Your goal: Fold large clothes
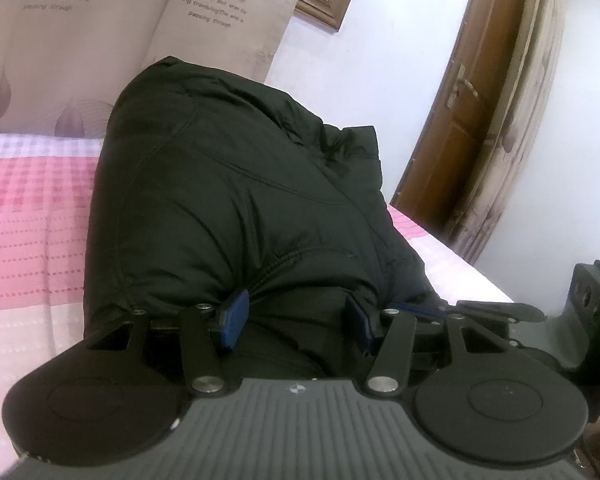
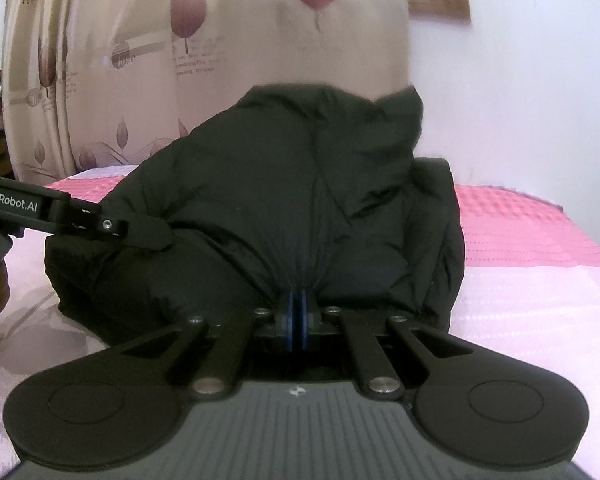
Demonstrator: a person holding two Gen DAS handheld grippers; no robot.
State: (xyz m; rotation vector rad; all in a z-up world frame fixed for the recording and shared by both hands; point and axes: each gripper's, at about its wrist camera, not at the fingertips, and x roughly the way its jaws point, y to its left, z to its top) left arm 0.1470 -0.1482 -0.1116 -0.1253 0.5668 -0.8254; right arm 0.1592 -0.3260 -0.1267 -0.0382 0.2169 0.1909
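Black, puffy padded jacket [image 2: 300,200] lies bunched on the pink checked bedspread [image 2: 520,240], its near edge lifted, with the right gripper [image 2: 298,316] clamped on a pinch of fabric and the left gripper [image 1: 296,324] spread apart around a bulge, so folding looks barely half done

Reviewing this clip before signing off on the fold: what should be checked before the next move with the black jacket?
1. Right gripper pinching the black jacket: ok, pads closed on gathered fabric.
2. Left gripper gripping the jacket: not ok, jaws stand open around the fabric.
3. Jacket lifted off the pink bedspread: ok, it bulges upward.
4. Grippers apart from each other: ok.
5. Sleeves tucked in: cannot tell.
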